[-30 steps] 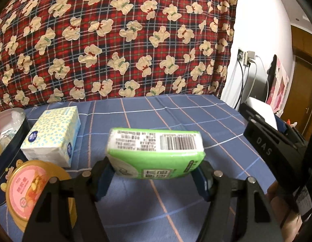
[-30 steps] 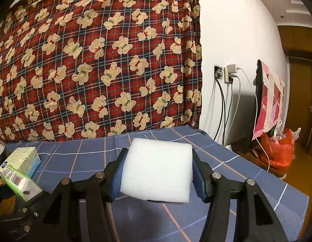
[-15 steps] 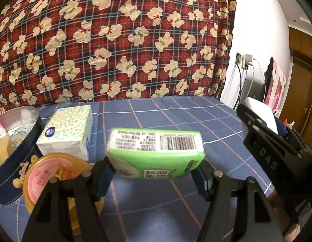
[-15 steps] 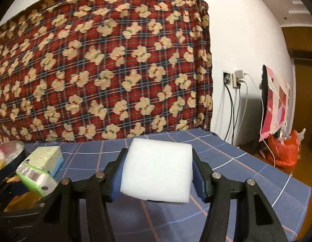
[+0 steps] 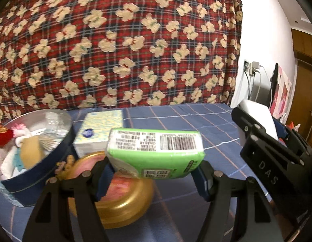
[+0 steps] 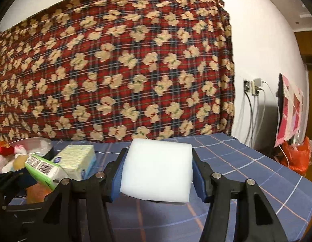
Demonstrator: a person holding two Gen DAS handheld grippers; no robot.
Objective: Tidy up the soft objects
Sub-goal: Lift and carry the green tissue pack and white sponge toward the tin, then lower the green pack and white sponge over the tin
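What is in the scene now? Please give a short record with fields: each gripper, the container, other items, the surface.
left gripper: shut on green tissue pack
right gripper: shut on white foam block
container: round blue tin, open, soft items inside
lid: gold lid on the cloth beside the tin
other item: tissue pack with a small flower print, behind the lid
surface: blue checked cloth
backdrop: red bear-print blanket
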